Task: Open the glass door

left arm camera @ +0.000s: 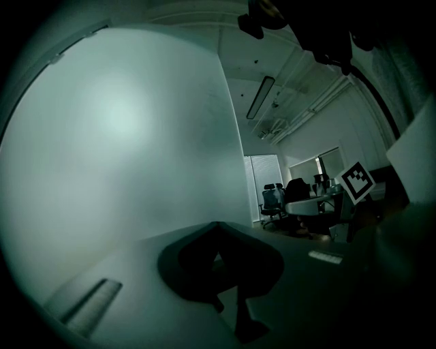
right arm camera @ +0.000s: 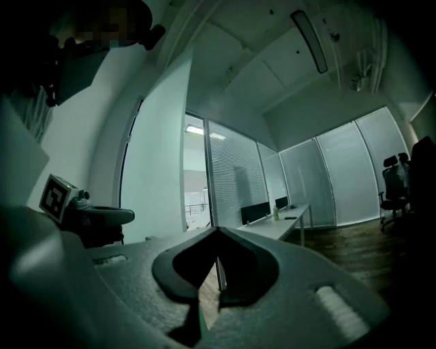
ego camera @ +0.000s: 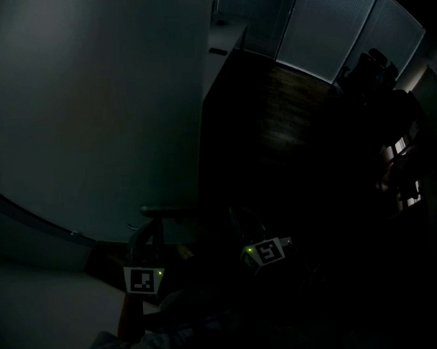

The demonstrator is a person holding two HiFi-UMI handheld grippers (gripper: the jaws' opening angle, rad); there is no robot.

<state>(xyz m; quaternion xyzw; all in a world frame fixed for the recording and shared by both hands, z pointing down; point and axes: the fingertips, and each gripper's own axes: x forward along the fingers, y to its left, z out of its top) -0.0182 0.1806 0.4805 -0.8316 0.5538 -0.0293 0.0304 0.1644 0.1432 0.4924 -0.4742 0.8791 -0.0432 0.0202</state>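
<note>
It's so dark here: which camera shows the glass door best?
The right gripper view: the glass door stands tall there, with its free edge clear. The head view gives a dim frosted sheet of it; the left gripper view, only a blank glow up close.

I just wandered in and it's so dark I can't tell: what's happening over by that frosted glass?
A person holds a gripper in each hand in a dim office. The left gripper is close up to the frosted glass door, its jaws together with nothing visible between them. The right gripper, jaws also together and empty, points past the door's edge toward a desk. Neither seems to grip the door yet.
</note>
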